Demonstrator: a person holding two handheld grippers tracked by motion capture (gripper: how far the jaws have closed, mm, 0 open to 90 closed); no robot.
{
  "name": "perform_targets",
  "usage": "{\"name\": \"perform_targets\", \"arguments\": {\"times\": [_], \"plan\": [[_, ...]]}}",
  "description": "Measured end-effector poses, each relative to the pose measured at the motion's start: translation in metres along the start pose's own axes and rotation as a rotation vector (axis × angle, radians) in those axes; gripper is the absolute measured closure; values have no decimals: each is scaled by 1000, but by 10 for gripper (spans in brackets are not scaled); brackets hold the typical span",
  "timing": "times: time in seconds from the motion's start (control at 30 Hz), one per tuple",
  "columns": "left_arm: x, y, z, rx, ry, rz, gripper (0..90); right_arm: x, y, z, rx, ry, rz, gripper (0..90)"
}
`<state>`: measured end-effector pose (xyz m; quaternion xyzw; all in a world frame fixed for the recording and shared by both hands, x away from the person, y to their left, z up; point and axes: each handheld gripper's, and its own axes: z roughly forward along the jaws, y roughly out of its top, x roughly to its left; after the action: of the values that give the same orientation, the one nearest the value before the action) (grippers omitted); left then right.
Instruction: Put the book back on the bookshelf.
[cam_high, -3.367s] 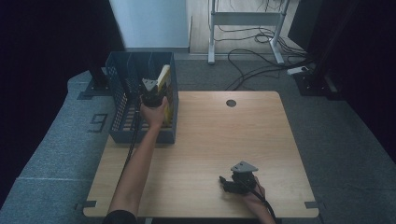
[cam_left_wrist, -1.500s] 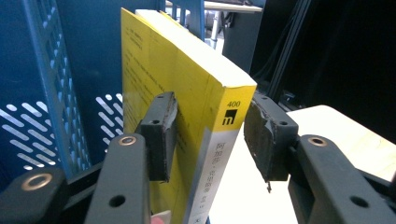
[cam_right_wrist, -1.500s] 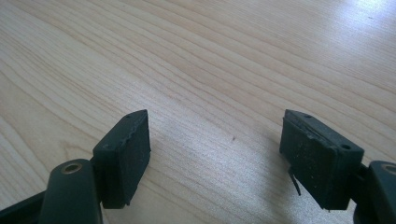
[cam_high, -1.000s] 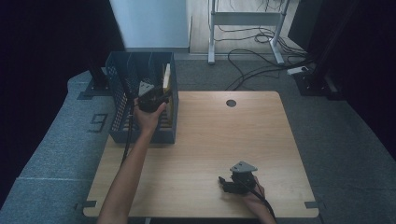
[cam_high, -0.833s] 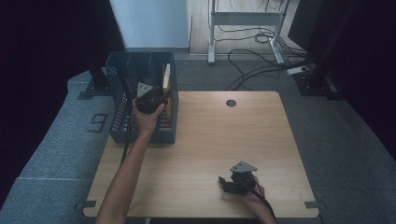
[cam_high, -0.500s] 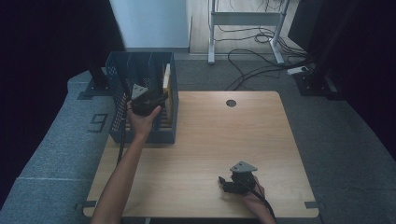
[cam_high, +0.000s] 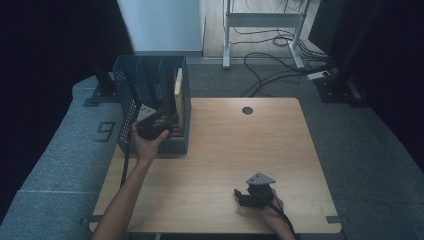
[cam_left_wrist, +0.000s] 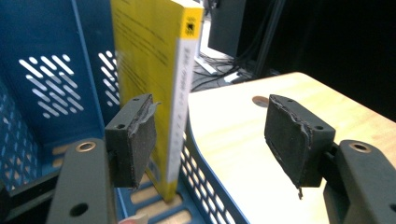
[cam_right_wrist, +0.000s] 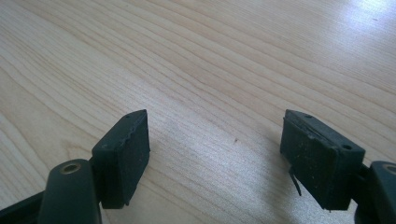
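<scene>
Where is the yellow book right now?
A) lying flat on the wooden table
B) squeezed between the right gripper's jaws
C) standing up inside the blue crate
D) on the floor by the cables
C: the yellow book stands upright in the blue crate, with the left gripper open around it, its pads not pressing.

A lab: dark curtains, trailing floor cables (cam_high: 270, 55), bare desk (cam_high: 225, 150).
</scene>
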<state>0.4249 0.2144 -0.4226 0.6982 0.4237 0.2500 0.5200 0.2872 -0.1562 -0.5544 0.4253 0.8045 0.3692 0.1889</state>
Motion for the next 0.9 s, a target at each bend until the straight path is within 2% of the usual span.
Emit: {"name": "perform_targets", "arguments": {"times": [0.23,0.5,0.63,0.77,0.83,0.9], "plan": [[-8,-12,-16,14,-44,-6,335,0,0,0,3,0,8,236],[-21,-27,-35,17,-69,18,337,0,0,0,2,0,6,236],[-29,-42,-42,38,-99,28,333,0,0,0,2,-1,7,236],[-36,-63,-50,49,-137,-9,334,0,0,0,2,-1,9,236],[-40,-72,-53,59,-137,-1,334,0,0,0,3,0,7,236],[-42,-80,-55,71,-156,-9,334,0,1,0,3,1,7,236]]}}
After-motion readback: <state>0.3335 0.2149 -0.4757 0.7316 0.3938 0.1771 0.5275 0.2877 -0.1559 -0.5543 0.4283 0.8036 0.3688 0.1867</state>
